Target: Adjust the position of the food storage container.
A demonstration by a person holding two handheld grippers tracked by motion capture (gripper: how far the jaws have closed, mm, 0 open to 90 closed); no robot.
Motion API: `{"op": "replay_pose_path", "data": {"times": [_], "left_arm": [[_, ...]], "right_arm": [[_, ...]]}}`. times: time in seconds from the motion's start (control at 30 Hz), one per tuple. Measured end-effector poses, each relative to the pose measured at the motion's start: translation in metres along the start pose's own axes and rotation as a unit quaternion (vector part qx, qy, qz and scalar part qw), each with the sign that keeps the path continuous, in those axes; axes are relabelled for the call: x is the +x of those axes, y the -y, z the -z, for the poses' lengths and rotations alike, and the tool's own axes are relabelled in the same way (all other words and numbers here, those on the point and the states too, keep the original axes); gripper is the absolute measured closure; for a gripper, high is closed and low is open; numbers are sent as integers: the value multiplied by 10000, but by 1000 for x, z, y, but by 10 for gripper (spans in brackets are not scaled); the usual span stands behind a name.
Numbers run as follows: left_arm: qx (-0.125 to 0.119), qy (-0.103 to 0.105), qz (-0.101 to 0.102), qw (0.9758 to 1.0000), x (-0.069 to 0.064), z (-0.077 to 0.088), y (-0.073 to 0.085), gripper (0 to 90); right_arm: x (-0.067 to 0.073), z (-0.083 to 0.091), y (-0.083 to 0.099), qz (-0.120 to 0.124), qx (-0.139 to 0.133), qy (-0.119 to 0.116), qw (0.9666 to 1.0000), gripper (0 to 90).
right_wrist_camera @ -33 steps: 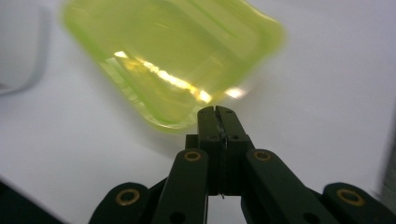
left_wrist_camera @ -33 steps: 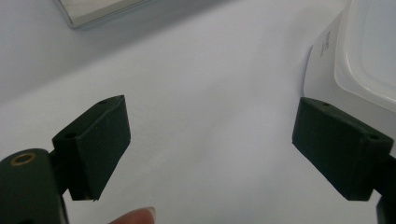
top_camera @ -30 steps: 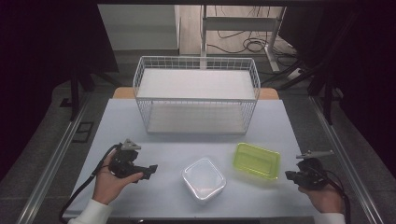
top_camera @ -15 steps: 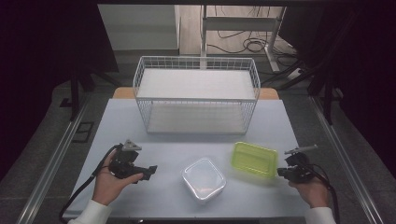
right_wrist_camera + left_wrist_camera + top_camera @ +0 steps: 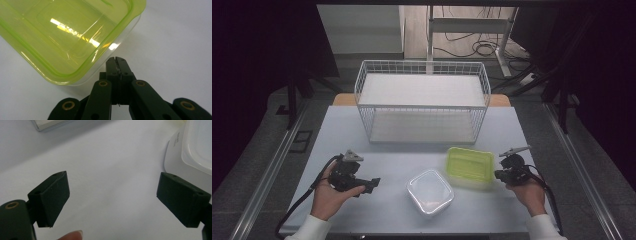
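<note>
Two lidded boxes sit near the front edge of the table (image 5: 362,130) in the high view: a clear container (image 5: 430,191) about mid-front and a green container (image 5: 469,166) just to its right, a little farther back. Behind them a white wire basket (image 5: 422,100) stands toward the back edge, open at the top, which looks like the place the boxes are meant to go. The right gripper (image 5: 501,174) is just beside the green container's right side, its jaws pressed together and holding nothing; I'd guess the closed tip is there to nudge or steady the box rather than grab it yet. The left gripper (image 5: 371,184) rests low near the front left, pointing toward the clear container but apart from it, as if waiting its turn.

From the left gripper view, the left gripper's (image 5: 112,200) jaws stand wide with bare table between them, and the clear container's (image 5: 197,147) rim is at the upper right, outside the gap. A wide stance suits a box of that breadth.

From the right gripper view, the right gripper's (image 5: 116,59) jaws meet flat against each other, their tip close to the near corner of the green container (image 5: 65,32); whether it touches the wall I cannot tell.
</note>
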State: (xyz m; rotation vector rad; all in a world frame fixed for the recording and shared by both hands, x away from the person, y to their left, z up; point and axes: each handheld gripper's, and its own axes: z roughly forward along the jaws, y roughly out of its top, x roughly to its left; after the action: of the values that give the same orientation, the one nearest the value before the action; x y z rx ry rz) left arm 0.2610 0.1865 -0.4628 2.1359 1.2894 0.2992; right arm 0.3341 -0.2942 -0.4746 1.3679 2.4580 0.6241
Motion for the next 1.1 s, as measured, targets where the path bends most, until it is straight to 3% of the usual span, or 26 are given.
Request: {"op": "replay_pose_path", "data": {"times": [1.1], "left_arm": [[48,-41,-8,10000,-1,-4,0,106]], "right_arm": [[31,-36,-45,383,-131,-26,9992,887]]}}
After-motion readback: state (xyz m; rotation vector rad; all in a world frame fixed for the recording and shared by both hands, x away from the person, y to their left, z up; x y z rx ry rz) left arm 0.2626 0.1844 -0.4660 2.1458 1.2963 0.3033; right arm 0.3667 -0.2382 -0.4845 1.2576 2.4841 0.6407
